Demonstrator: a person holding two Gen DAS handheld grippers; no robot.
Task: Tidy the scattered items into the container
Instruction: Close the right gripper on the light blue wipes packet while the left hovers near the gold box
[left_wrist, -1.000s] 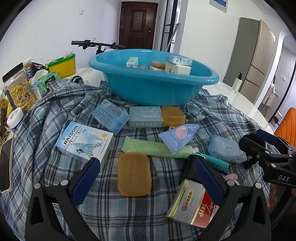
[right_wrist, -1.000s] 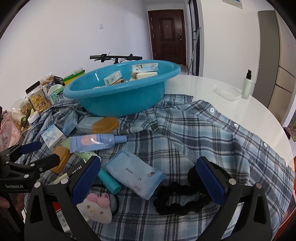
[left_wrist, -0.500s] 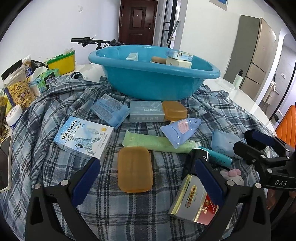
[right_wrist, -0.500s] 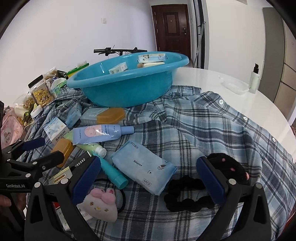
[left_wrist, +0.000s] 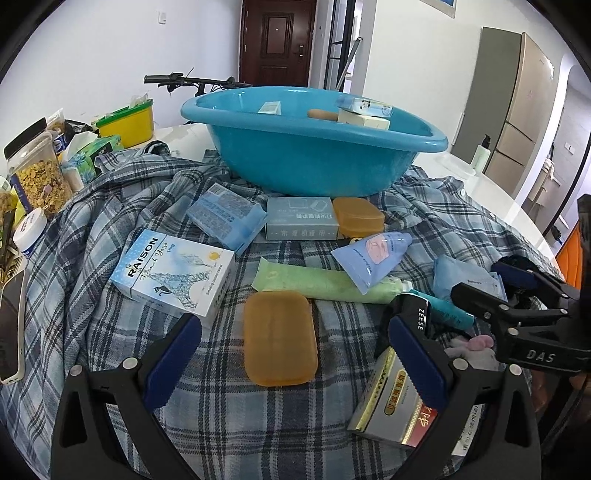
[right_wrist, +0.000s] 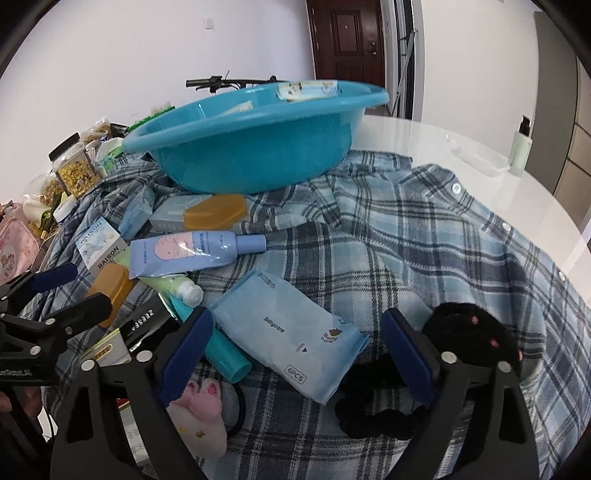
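Note:
A blue basin (left_wrist: 314, 162) with a few boxes inside stands at the back on a plaid shirt (left_wrist: 92, 229); it also shows in the right wrist view (right_wrist: 251, 147). Scattered items lie before it. My left gripper (left_wrist: 293, 360) is open, its fingers either side of an amber soap case (left_wrist: 279, 336), close above it. My right gripper (right_wrist: 295, 350) is open, straddling a pale blue wipes pack (right_wrist: 291, 336); a black scrunchie (right_wrist: 469, 332) lies at its right finger. A RAISON box (left_wrist: 173, 271), a green tube (left_wrist: 325, 282) and a blue tube (right_wrist: 188, 253) lie nearby.
Jars and snacks (left_wrist: 40, 177), a yellow tub (left_wrist: 125, 120) and a phone (left_wrist: 11, 325) crowd the left edge. A silver-red box (left_wrist: 395, 406), a teal tube (right_wrist: 221, 350) and a pink plush hair tie (right_wrist: 201, 417) lie near the grippers. A lotion bottle (right_wrist: 521, 144) stands on the white table.
Both grippers have come lower and closer to the items. The left one has closed in over the amber soap case, the right one over the wipes pack. Both stay open.

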